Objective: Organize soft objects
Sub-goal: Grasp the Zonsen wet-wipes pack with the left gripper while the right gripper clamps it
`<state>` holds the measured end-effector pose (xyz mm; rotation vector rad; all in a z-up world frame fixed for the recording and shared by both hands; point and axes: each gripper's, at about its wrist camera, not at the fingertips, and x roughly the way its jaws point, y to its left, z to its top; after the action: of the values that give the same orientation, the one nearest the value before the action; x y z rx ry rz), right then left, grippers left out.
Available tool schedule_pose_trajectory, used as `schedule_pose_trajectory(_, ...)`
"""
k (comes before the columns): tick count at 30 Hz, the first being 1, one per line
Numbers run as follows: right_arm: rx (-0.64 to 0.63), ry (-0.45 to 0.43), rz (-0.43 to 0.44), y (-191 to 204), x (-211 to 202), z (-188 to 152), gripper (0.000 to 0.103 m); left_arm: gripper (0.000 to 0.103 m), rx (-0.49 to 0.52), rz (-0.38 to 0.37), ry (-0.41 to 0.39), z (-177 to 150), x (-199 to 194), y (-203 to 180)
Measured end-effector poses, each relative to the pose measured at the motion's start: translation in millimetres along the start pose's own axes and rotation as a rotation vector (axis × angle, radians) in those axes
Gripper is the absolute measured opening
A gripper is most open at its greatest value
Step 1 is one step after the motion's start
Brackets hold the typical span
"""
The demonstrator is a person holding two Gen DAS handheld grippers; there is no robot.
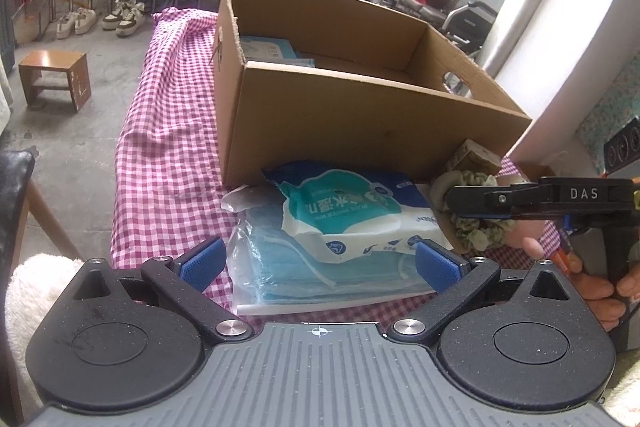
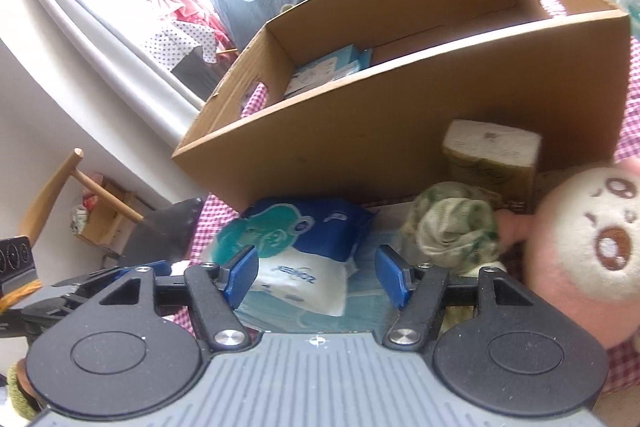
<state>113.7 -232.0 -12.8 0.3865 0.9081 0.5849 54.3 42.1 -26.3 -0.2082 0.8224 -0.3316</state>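
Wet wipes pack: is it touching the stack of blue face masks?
Touching. The left wrist view shows the wet wipes pack lying directly on the bagged face masks.

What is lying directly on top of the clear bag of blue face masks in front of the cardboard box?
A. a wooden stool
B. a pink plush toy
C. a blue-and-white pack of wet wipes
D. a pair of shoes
C: the pack of wet wipes rests on the bag of blue face masks, just in front of the cardboard box; the pink plush toy sits off to the side.
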Motion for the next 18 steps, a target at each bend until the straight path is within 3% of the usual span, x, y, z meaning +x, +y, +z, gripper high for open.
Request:
schedule_pose_trajectory(11,0.06,0.083,0.02,8,28,14,0.071,0.102,0.091,-0.052,0.039,16,31,-13)
schedule_pose_trajectory(18,0.117,0.11,0.018,7,34,20,0.074,0.102,0.082,-0.109,0.095,23,52,-15)
